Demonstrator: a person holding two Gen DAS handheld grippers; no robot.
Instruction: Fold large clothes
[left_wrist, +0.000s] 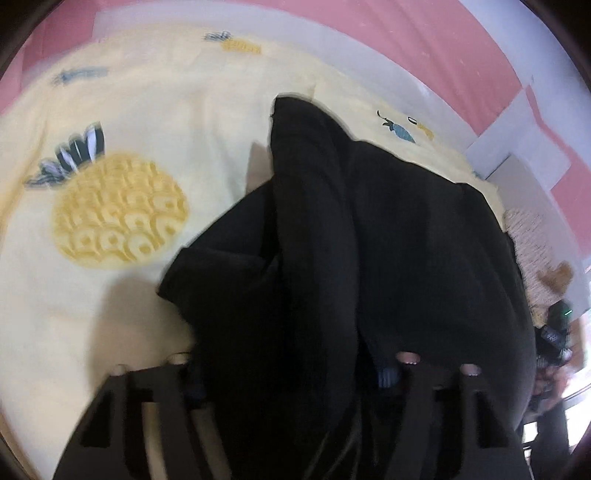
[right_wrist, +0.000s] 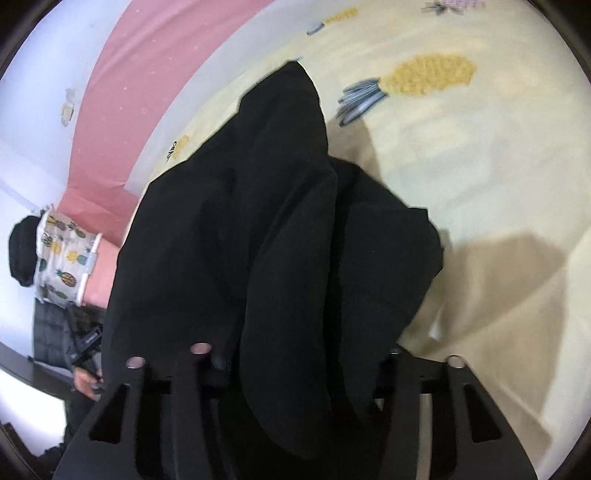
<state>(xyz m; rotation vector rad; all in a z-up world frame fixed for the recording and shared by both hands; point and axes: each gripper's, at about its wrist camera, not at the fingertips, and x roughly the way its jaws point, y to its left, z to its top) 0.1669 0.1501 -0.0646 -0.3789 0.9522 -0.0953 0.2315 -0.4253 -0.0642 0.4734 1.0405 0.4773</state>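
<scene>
A large black garment (left_wrist: 369, 240) lies bunched in thick folds on a pale yellow pineapple-print bedsheet (left_wrist: 110, 314). In the left wrist view the cloth fills the gap of my left gripper (left_wrist: 291, 369), whose jaws are shut on a gathered fold. The right wrist view shows the same black garment (right_wrist: 258, 221) heaped toward my right gripper (right_wrist: 306, 365), which is shut on another fold. The cloth hides both pairs of fingertips. A pointed end of the garment reaches away across the bedsheet (right_wrist: 480, 166).
A pink and white wall (left_wrist: 443, 37) runs behind the bed. A pineapple-print pillow (right_wrist: 62, 258) sits at the left edge of the right wrist view. A knitted beige item (left_wrist: 532, 236) lies beyond the garment. A hand (right_wrist: 85, 380) holds the other gripper at the bed's edge.
</scene>
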